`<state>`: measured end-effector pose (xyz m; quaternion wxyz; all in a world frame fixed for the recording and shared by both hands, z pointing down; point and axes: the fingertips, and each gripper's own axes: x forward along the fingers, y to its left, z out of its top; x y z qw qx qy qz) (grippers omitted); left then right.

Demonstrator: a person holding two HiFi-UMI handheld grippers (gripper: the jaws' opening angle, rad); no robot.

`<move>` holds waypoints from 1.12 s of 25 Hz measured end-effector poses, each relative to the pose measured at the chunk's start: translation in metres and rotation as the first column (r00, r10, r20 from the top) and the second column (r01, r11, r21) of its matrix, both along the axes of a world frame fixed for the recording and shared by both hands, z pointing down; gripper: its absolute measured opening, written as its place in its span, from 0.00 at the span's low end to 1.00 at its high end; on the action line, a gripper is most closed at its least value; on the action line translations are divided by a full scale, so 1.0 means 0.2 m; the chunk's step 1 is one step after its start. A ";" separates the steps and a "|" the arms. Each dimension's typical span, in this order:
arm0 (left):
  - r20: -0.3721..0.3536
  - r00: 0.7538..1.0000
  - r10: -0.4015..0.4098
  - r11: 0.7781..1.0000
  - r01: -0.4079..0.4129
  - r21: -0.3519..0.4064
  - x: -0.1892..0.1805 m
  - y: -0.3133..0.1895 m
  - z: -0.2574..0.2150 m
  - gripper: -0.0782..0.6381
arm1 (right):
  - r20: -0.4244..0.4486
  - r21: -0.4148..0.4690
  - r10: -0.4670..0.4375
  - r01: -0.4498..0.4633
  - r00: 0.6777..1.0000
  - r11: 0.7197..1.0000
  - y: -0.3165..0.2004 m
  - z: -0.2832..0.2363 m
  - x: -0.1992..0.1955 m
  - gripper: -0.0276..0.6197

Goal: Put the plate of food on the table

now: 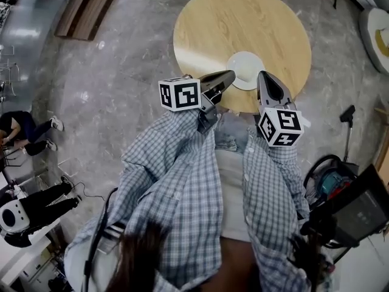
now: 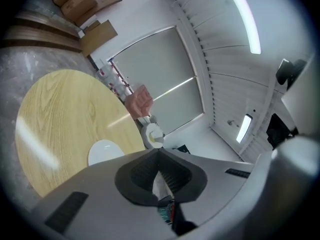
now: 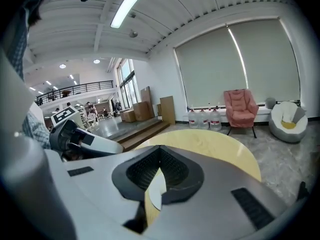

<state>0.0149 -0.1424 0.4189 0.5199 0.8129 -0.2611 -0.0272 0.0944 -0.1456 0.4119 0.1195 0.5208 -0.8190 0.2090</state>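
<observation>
A white plate (image 1: 245, 70) lies on the round wooden table (image 1: 243, 23) near its front edge; I see no food on it. My left gripper (image 1: 230, 75) hovers just left of the plate with its jaws shut and nothing in them. In the left gripper view the plate (image 2: 104, 152) rests on the tabletop (image 2: 65, 119), apart from the closed gripper (image 2: 159, 154). Just right of the plate, my right gripper (image 1: 262, 76) is also shut. In the right gripper view a sliver of the plate (image 3: 155, 190) shows behind the closed gripper (image 3: 160, 151).
Grey stone floor surrounds the table. A pink armchair (image 3: 241, 109), water bottles (image 3: 202, 118) and a white seat (image 3: 287, 120) stand beyond it. Wooden steps (image 1: 85, 8) lie at far left, people (image 1: 24, 129) at the left edge, and dark equipment (image 1: 340, 193) at my right.
</observation>
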 end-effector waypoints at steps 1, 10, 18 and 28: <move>0.002 1.000 0.000 1.000 0.000 0.014 0.00 -0.01 -0.02 0.12 | 0.005 0.006 0.007 -0.007 1.000 1.000 0.00 -0.01 0.01 0.05; 0.037 0.999 0.009 0.990 -0.014 0.140 -0.02 -0.03 -0.20 0.12 | 0.064 0.059 0.038 -0.042 0.997 0.997 -0.02 -0.15 0.03 0.05; 0.022 0.999 0.032 0.987 -0.035 0.157 0.01 -0.01 -0.24 0.12 | -0.026 0.098 -0.036 0.038 0.999 0.994 0.03 -0.17 -0.03 0.05; 0.040 0.997 0.063 0.989 -0.067 0.128 0.03 0.04 -0.19 0.12 | -0.018 0.078 -0.030 0.032 0.999 0.996 0.06 -0.15 -0.02 0.05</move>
